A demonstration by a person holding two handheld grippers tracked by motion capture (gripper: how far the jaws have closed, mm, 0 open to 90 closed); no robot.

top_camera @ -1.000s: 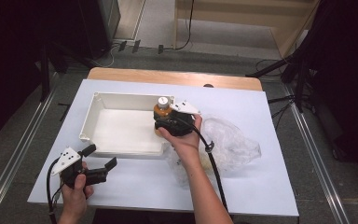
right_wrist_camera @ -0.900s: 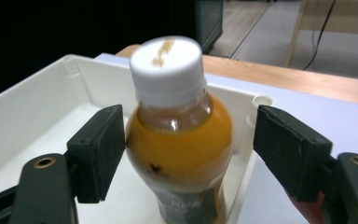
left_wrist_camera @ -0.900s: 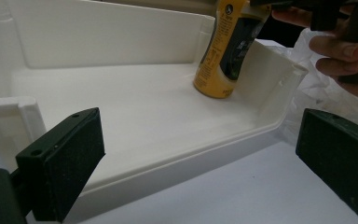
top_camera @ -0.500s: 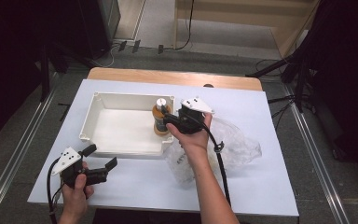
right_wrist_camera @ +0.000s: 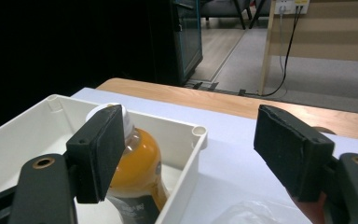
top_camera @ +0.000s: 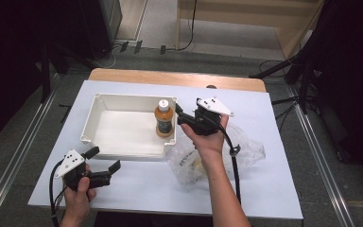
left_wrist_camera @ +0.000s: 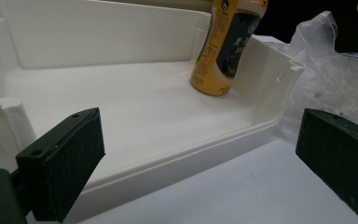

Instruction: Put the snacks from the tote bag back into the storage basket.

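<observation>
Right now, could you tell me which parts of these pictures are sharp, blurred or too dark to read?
High view: table evenly lit, surroundings nearly black. Left gripper view: bottle fairly sharp, the near claw pads soft. Right gripper view: bright background floor, dark left side, plastic bag blurred at the bottom edge.

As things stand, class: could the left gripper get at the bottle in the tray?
Probably yes. The left gripper is open and faces the tray. The bottle stands upright in its far right corner, with bare tray floor between; only the low near wall must be cleared.
</observation>
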